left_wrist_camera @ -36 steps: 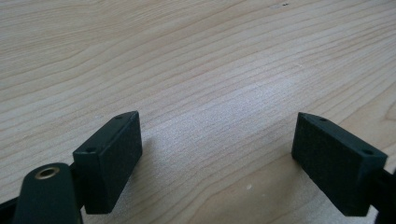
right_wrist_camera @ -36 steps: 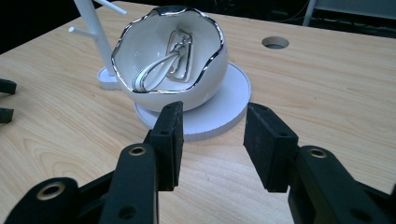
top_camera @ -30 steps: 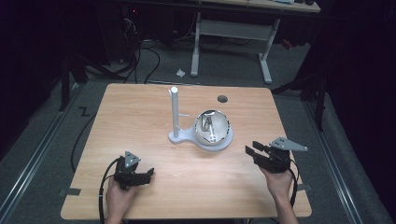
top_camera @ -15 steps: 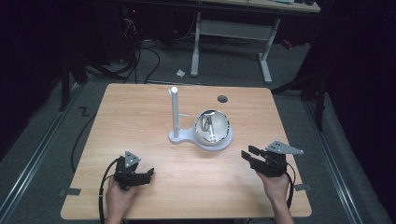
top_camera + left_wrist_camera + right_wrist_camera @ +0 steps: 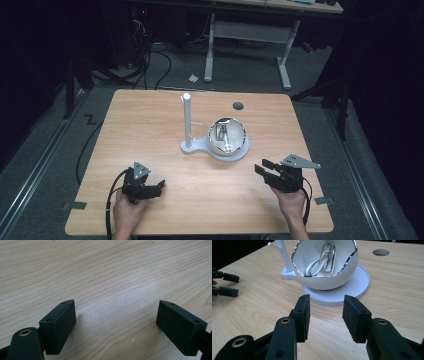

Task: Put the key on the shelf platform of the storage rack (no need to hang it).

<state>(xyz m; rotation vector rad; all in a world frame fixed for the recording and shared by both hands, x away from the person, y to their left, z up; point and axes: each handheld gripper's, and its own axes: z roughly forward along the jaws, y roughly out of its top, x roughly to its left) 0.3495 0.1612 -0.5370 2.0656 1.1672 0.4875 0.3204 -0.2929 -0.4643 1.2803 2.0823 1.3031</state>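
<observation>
- The right gripper [image 5: 325,315] is held released; its jaws are parted with only bare table between them, and they are aimed at the bowl.
- The left gripper [image 5: 116,322] is likewise released; its jaws are spread wide above bare wood, and nothing is held between them.
- In the high view, the right gripper [image 5: 270,170] is seen near the bowl, on the person's side of it and to its right; no contact with it is made.
- The left gripper [image 5: 150,189] is positioned well apart from the bowl, toward the person and to its left.
- The bowl [image 5: 325,267] is white with a silver wavy rim; it is seated tilted on the round dish of a white stand [image 5: 342,293], with its opening turned toward the right gripper.
- A silver item [image 5: 323,258] lies inside the bowl; what it is cannot be told.
- A white post [image 5: 186,120] rises upright from the stand, just beside the bowl on its left.
- The stand rests on a wooden table [image 5: 150,125]; a round hole [image 5: 238,105] is located in the tabletop beyond the bowl.
</observation>
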